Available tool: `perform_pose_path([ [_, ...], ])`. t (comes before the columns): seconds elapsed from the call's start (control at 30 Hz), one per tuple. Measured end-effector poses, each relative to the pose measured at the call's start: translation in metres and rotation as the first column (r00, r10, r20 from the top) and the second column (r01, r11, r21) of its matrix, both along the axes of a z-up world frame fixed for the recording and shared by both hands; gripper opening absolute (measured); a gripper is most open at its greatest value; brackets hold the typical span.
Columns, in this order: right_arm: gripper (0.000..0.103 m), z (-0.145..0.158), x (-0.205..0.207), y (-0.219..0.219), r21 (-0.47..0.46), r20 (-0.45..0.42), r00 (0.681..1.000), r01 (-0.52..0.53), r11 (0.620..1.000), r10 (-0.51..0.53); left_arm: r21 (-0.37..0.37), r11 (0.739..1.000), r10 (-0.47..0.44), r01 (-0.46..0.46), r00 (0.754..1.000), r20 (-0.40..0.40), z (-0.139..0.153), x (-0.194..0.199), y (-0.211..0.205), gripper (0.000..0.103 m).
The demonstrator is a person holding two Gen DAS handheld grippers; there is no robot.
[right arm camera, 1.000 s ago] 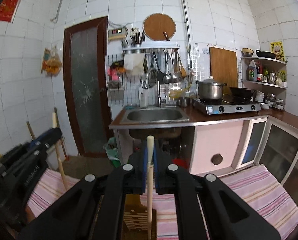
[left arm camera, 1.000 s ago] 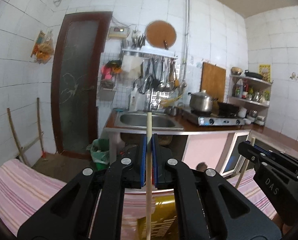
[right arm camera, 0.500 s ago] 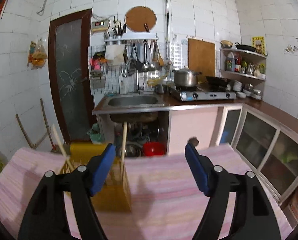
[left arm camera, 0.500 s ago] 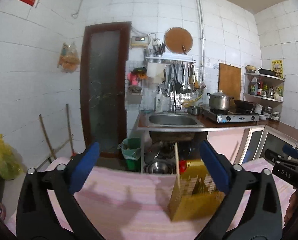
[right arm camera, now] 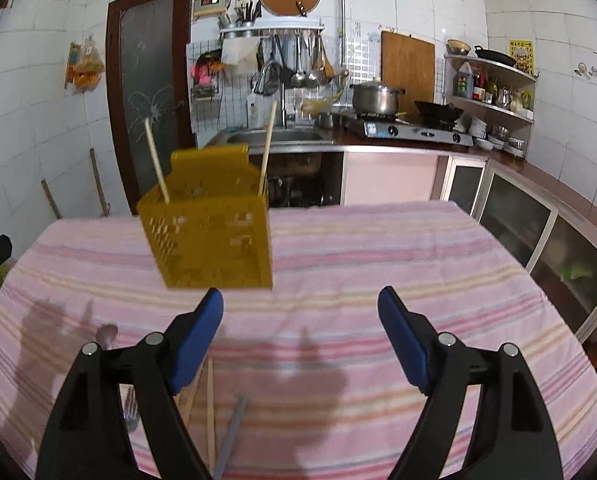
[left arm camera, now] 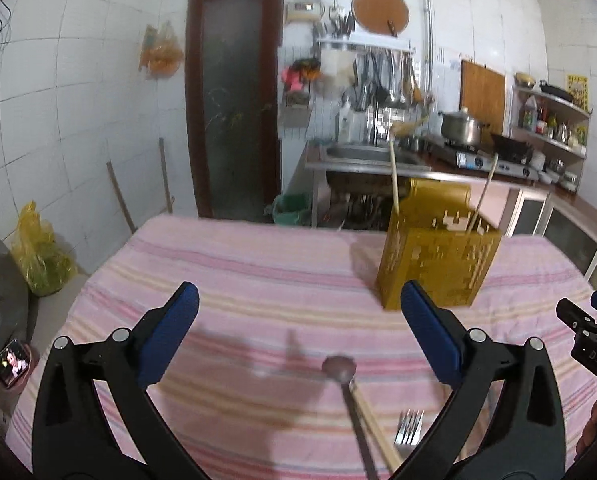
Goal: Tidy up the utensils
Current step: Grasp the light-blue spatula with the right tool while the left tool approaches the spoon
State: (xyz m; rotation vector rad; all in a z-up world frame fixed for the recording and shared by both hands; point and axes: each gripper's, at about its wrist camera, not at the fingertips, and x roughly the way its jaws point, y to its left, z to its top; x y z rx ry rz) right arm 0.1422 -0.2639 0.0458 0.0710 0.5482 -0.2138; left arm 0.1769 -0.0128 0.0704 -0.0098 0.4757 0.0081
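Observation:
A yellow perforated utensil holder [left arm camera: 438,260] stands on the pink striped cloth, also in the right wrist view [right arm camera: 212,236]. Two wooden chopsticks [left arm camera: 394,180] [right arm camera: 266,152] stand upright in it. My left gripper [left arm camera: 298,328] is open and empty above a spoon [left arm camera: 340,370], a chopstick [left arm camera: 374,424] and a fork [left arm camera: 408,432] lying on the cloth. My right gripper [right arm camera: 300,332] is open and empty; below it lie chopsticks [right arm camera: 209,408], a grey handle [right arm camera: 232,432], a fork [right arm camera: 130,408] and a spoon [right arm camera: 106,334].
The table with the striped cloth [right arm camera: 378,264] fills both views. Behind it are a sink counter [right arm camera: 282,138], a stove with a pot [right arm camera: 376,98] and glass cabinets [right arm camera: 538,232]. A phone [left arm camera: 12,362] lies off the table's left. The right gripper's tip [left arm camera: 586,336] shows at the left view's right edge.
Both grippers let go of the chopsticks, which now stand in the holder, opened wide, pulled back and tilted down toward the utensils on the cloth.

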Motion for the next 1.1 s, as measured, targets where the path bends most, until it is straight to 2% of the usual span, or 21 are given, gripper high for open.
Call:
perform_pose_path([
  [0.27,0.079,-0.043,-0.004,0.016,0.003,-0.075,0.997,-0.02,1.0,0.02,-0.011,1.0,0.0,-0.001,0.995,-0.102,-0.04,0.004,0.004,0.098],
  [0.5,0.079,-0.059,0.002,0.012,0.002,-0.107,0.994,-0.015,1.0,0.015,0.007,1.0,0.011,-0.01,0.987,-0.162,-0.074,0.018,0.001,0.098],
  [0.67,0.079,-0.075,0.006,0.01,0.024,-0.154,0.988,-0.013,1.0,0.017,0.023,1.0,0.011,-0.007,0.981,-0.196,-0.088,0.024,-0.001,0.098],
  [1.1,0.077,-0.093,0.013,0.019,0.034,-0.253,0.967,-0.014,0.999,0.022,0.102,0.995,0.026,0.003,0.959,-0.282,-0.111,0.028,-0.009,0.098],
])
